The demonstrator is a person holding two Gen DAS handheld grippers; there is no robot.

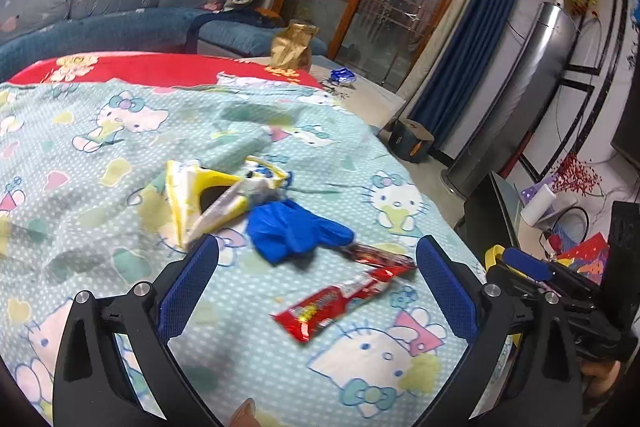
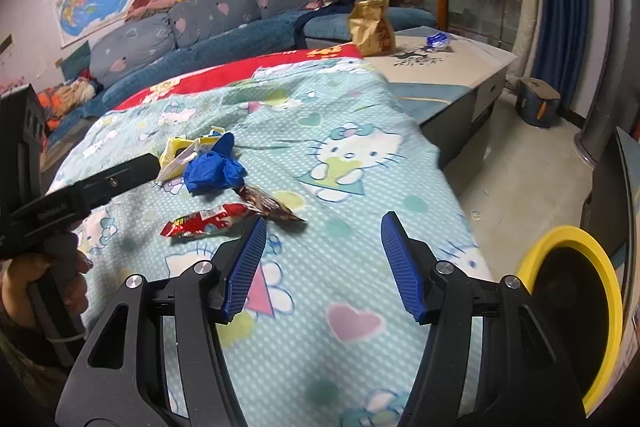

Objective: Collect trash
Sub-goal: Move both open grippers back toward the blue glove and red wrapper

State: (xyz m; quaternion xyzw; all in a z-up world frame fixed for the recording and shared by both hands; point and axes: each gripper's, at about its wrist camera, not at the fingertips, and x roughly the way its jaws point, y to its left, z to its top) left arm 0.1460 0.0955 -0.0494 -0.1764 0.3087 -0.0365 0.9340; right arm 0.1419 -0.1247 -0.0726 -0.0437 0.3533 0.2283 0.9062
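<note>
1. Step, as judged: approach; nothing collected yet.
2. Left gripper [image 1: 316,263]: fingers wide apart, empty, hovering near red snack wrapper [image 1: 340,301].
3. Right gripper [image 2: 324,251]: fingers apart, empty, over bare cartoon-print cloth [image 2: 352,155].
4. Trash, mid-cloth toward its near right edge: red snack wrapper, dark wrapper [image 2: 272,207] touching it, blue glove [image 1: 296,233], yellow packet [image 1: 208,195] beside the glove.
5. Yellow-rimmed bin [image 2: 576,311]: off the right edge.
6. Next: lower and close on one wrapper only.
7. Obstacles: overlapping wrappers; loose cloth liable to be pinched.
8. Far corner: gold bag [image 1: 292,45].
</note>
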